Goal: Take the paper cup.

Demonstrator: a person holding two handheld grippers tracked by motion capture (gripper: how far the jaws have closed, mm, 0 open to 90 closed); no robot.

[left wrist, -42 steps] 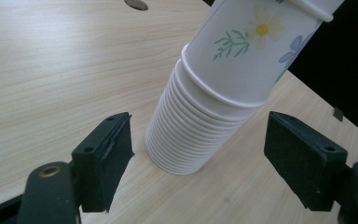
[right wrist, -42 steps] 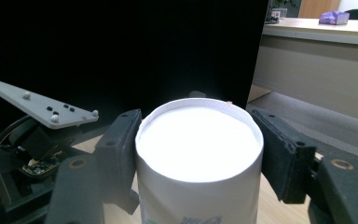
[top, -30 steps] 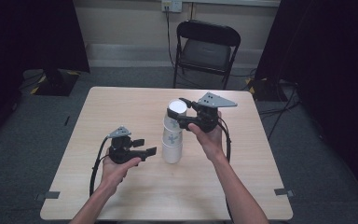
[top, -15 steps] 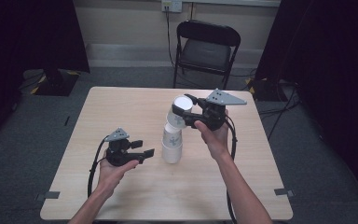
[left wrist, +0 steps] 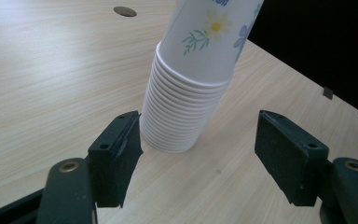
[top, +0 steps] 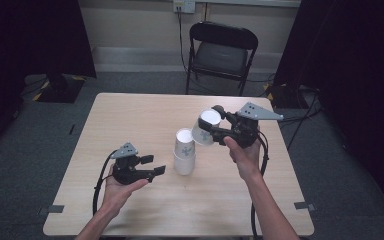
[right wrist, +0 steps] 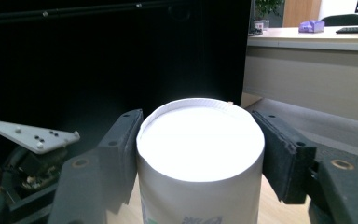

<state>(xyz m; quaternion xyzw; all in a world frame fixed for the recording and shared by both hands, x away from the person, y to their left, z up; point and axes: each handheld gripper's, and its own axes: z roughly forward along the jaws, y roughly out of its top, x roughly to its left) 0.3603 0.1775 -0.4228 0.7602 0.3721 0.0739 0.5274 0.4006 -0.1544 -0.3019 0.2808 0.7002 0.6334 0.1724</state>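
Right tool (top: 211, 131) grips paper cup (top: 203, 127) | lifted off stack (top: 184, 152) | left tool (top: 152, 166) wide, narrowing

Light wood table (top: 130, 115) stood on grey carpet (top: 40, 135). Black folding chair (top: 222, 50) behind it, against pale wall (top: 130, 22) with socket (top: 184, 6). Dark curtains (top: 25, 40) hung both sides. Tape marks lay on floor.
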